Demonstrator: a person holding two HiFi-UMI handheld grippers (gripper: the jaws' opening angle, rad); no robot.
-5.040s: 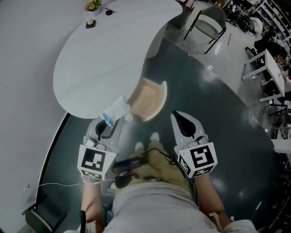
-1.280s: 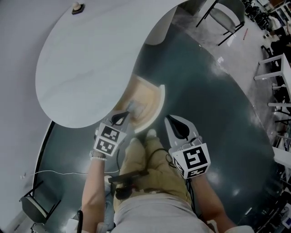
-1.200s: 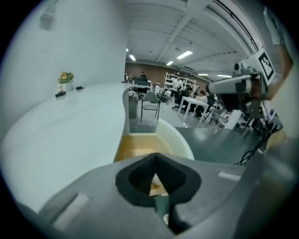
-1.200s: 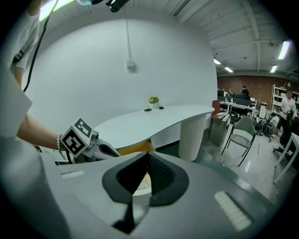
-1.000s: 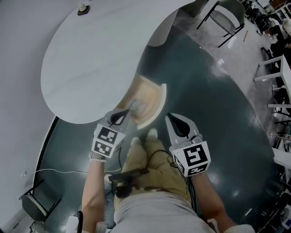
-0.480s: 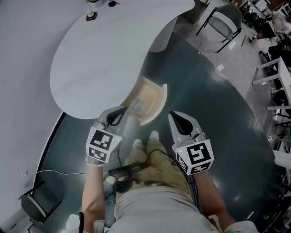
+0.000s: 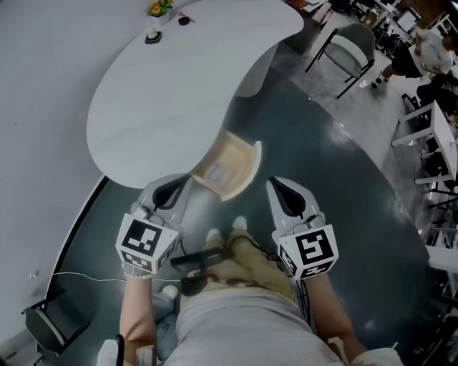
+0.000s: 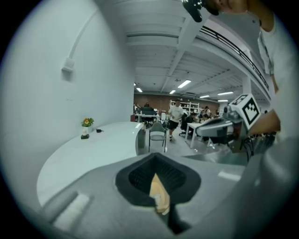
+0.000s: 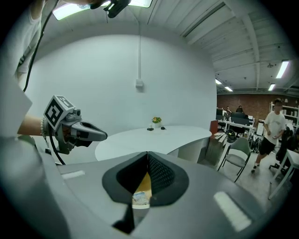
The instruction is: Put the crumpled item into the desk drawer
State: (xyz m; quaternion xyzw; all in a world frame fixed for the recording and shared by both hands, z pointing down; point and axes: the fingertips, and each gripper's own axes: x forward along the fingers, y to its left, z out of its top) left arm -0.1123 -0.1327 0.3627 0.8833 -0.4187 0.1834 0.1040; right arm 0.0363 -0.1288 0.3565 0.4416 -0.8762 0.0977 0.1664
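Observation:
The crumpled whitish item (image 7: 218, 174) lies inside the open wooden drawer (image 7: 247, 171) under the white curved desk (image 7: 164, 93). My left gripper (image 7: 170, 191) hangs shut and empty, just left of the drawer and apart from it. My right gripper (image 7: 284, 189) is shut with nothing in it, to the drawer's right. In the left gripper view the jaws (image 8: 156, 163) meet, and a sliver of the drawer (image 8: 159, 193) shows below them. In the right gripper view the shut jaws (image 9: 147, 161) frame the item (image 9: 140, 198) in the drawer (image 9: 144, 183).
A small potted plant (image 7: 159, 8) and a dark object (image 7: 184, 20) sit at the desk's far end. A grey chair (image 7: 343, 50) stands beyond the desk, another chair (image 7: 43, 322) at the lower left. A white cable (image 7: 64, 279) crosses the dark floor. People stand far off.
The left gripper, which held the crumpled item five seconds ago, has drawn up and back from the drawer, with the item left inside. The right gripper has risen a little.

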